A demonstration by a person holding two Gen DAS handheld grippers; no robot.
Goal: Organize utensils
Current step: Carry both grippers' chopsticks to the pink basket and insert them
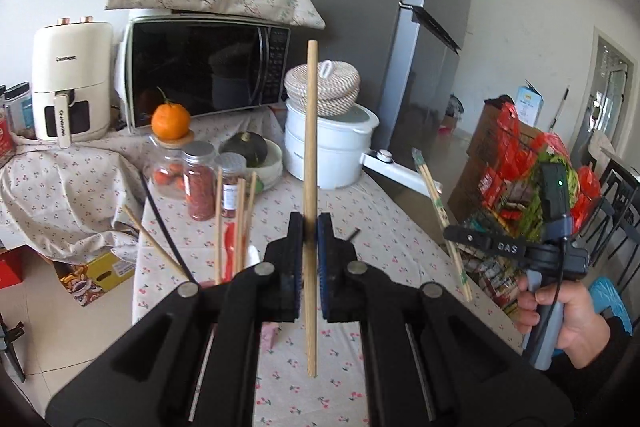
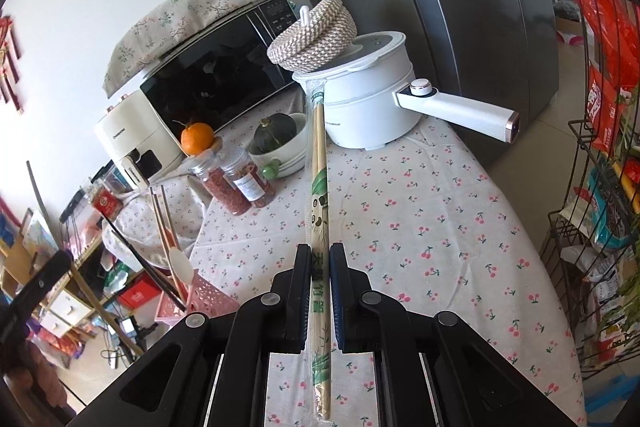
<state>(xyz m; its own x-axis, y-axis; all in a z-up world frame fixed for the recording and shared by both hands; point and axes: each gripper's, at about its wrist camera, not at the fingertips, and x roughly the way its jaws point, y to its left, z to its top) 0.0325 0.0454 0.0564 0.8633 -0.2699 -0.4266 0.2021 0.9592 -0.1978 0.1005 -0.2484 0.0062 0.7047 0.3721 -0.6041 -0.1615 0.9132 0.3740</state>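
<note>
Pink utensil holder (image 2: 208, 297) partly hidden, maybe basket; left gripper (image 1: 311, 227) blocks it.

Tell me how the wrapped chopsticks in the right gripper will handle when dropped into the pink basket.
The wrapped chopsticks look stiff and light. Their clear printed sleeve is probably slick, so they may slide in the right gripper. Being long, they will likely lean in the pink basket.

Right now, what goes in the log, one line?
left tool: shut on bare chopstick | right tool: shut on wrapped chopsticks | pink holder: holds utensils
</note>
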